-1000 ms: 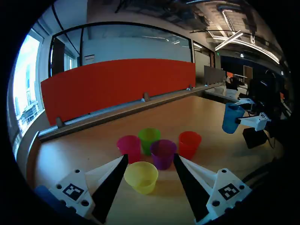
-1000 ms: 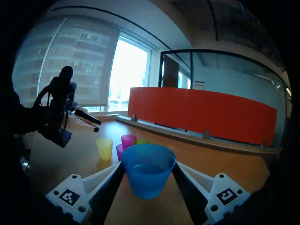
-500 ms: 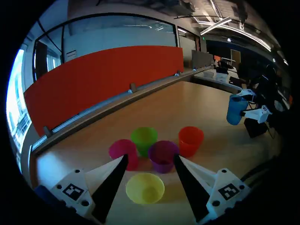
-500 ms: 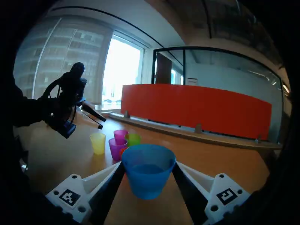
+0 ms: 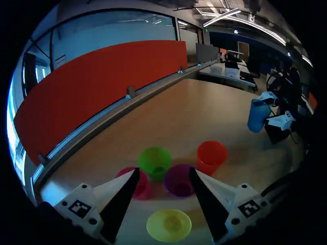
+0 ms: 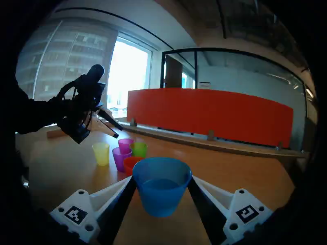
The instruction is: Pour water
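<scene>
Right gripper (image 6: 161,180) is clamped on a blue cup (image 6: 162,198) holding water; left gripper (image 5: 164,169), fingers apart, hovers above the yellow cup (image 5: 169,225) on the table (image 5: 184,110)

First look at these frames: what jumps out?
The translucent blue plastic cup, part-filled with water, is clamped in the jaws of the right gripper, front and centre in the right gripper view. Beyond it, five bright plastic cups (yellow, pink, green, purple, red) cluster on the wooden table, with the open left gripper above them. A long orange-red partition panel runs along the table's far edge.
</scene>
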`<state>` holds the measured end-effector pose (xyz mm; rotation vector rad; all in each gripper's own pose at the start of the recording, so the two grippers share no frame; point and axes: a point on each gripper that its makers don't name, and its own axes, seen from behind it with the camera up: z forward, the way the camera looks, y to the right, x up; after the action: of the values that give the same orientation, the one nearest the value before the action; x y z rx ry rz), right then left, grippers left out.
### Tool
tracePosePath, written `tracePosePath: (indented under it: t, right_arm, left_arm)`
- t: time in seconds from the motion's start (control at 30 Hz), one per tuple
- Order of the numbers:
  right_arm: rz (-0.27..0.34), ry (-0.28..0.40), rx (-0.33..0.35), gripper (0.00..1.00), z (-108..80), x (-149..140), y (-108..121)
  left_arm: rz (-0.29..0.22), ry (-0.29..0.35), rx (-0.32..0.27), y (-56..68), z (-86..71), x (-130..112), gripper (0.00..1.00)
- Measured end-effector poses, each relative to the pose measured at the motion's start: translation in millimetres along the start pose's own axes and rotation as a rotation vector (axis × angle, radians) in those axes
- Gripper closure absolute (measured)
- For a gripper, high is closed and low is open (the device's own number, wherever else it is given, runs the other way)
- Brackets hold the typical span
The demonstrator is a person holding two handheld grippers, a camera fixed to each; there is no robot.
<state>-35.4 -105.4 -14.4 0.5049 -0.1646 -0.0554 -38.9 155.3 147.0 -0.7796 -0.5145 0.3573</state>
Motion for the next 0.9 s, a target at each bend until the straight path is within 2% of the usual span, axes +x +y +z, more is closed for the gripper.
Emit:
tracePosePath:
  t: [0.3,0.4,0.67,0.9]
  right_arm:
    - [0.001,-0.007,0.000,0.10,1.0,-1.3,4.6]
    - [-0.002,-0.010,-0.001,0.10,1.8,-2.1,5.8]
    - [-0.003,-0.016,0.001,0.10,2.6,-4.0,8.3]
    - [-0.008,-0.018,-0.002,0.10,2.6,-4.3,11.4]
  left_arm:
    - [0.050,-0.076,-0.037,-13.5,20.6,-0.1,0.11]
    - [0.062,-0.101,-0.070,-12.6,27.8,0.1,0.11]
    - [0.056,-0.147,-0.155,-5.2,46.0,5.4,0.11]
    - [0.093,-0.187,-0.171,-6.7,61.1,4.0,0.11]
